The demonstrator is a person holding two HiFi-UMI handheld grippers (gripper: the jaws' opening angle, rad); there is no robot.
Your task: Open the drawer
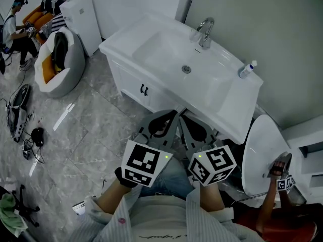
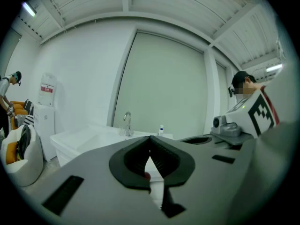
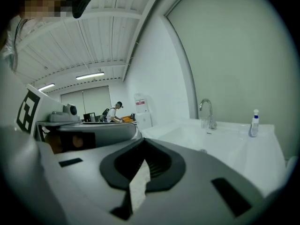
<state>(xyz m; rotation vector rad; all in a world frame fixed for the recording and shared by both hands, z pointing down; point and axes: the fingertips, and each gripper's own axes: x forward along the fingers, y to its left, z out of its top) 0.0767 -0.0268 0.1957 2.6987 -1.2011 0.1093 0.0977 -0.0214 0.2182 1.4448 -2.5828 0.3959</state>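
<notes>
Hovering side by side before the white sink cabinet, the left claw and right claw are both clenched on nothing; their tips nearly meet.

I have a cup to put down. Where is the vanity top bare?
Bare: the vanity top right of the basin, in front of the bottle, and its narrow left end. Crowded: behind the basin, at the faucet.
</notes>
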